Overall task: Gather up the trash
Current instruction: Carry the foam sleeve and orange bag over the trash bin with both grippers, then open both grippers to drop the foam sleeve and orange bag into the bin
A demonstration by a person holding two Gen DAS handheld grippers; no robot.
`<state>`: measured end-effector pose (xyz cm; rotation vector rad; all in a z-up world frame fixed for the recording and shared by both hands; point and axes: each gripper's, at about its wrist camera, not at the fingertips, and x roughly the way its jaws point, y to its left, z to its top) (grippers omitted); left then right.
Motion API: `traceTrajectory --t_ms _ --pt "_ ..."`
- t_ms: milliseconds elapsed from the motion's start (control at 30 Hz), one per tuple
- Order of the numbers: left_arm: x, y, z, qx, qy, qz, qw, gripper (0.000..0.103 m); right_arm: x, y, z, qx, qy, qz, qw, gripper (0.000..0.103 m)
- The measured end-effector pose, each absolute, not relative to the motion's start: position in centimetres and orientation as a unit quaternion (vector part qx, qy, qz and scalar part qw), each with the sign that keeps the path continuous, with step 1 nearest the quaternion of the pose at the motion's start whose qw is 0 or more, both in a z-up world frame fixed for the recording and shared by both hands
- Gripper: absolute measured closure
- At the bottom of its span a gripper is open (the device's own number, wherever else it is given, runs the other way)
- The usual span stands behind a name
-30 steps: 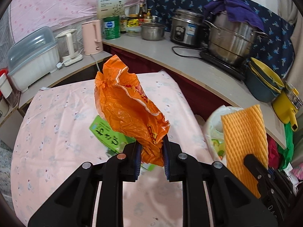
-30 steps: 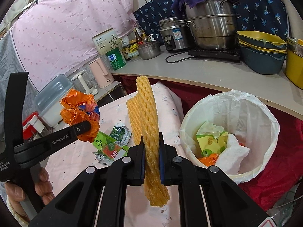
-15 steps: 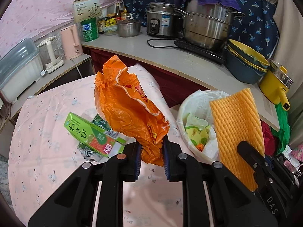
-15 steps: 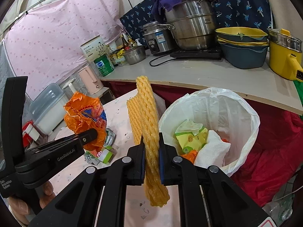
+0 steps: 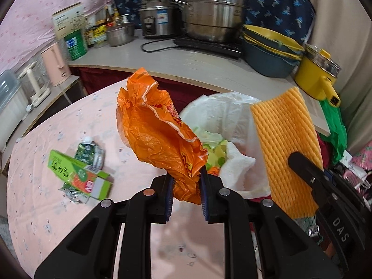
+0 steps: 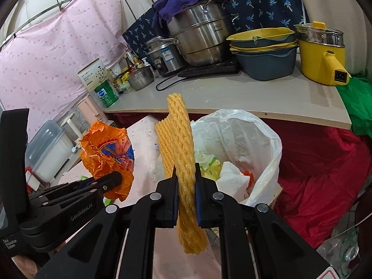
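We see the bin [image 5: 223,107] right of the table [image 5: 69,139], with the carton [image 5: 79,176] on the table's left and the counter [image 5: 186,60] behind.

1. The orange wrapper [image 5: 160,137] is crumpled, glossy plastic with a white-edged torn mouth and red print. It stands upright, pinched at its lower end between closed jaws, at the near rim of the bin.
2. The yellow foam net [image 6: 183,162] is a ribbed mesh sleeve, folded flat. It is held upright, clamped near its lower third, with its end hanging below the jaws.
3. The bin [image 6: 262,139] is lined with a white plastic bag. It sits just beside the tabletop edge, open-topped, and contains yellow-green packets, white paper and an orange scrap.
4. The green carton [image 5: 79,176] lies flat on the pink-clothed tabletop, one end open.
5. The crushed green foil pack [image 5: 90,148] touches the carton's far side.
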<state>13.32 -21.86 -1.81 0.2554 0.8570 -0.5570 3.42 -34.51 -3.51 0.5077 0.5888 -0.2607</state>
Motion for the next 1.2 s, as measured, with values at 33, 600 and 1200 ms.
traceTrajectory --t_ms 33,600,1200 --pt "13.2 -22.5 -2.0 0.127 0.411 -0.274 0.860 0.084 3.2 -35.0 -3.6 0.250 0.286 -0.132 0.916 0.092" --pt "13.5 -29.4 -4.6 0.162 0.415 -0.364 0.818 0.073 3.3 -40.3 -5.3 0.268 0.286 -0.183 0.902 0.092" --pt "17.9 -24.8 -5.2 0.090 0.421 -0.272 0.861 0.035 8.3 -40.7 -7.1 0.256 0.311 -0.186 0.896 0.082"
